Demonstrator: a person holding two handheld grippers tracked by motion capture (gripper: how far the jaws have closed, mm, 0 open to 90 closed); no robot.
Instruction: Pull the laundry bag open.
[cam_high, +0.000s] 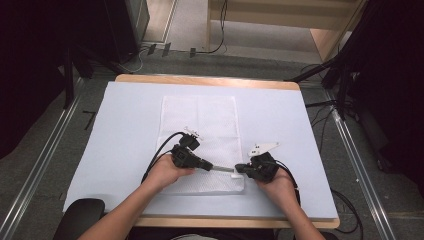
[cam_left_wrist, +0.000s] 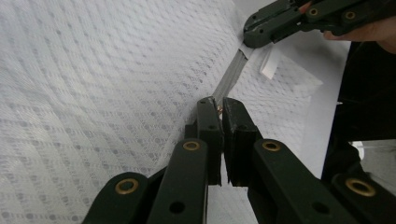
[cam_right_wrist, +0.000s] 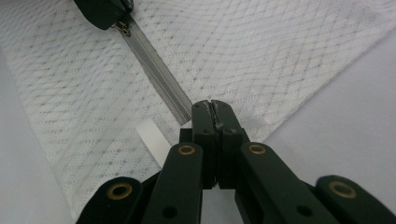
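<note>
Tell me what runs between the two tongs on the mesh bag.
A grey zipper spans the gap from the left tongs to the right tongs, seen in both gripper views.

No words, brand names or numbers are showing legibly anywhere. The small white tag (cam_right_wrist: 153, 140) sewn beside the zipper (cam_right_wrist: 156, 72) of the white mesh bag (cam_high: 200, 125) is showing blank. A dark mark on the floor left of the counter (cam_high: 125, 130) is looking like a "7", but it cannot be read with certainty.

L gripper (cam_high: 209, 165) jaws closed, R gripper (cam_high: 241, 168) jaws closed, tips facing
</note>
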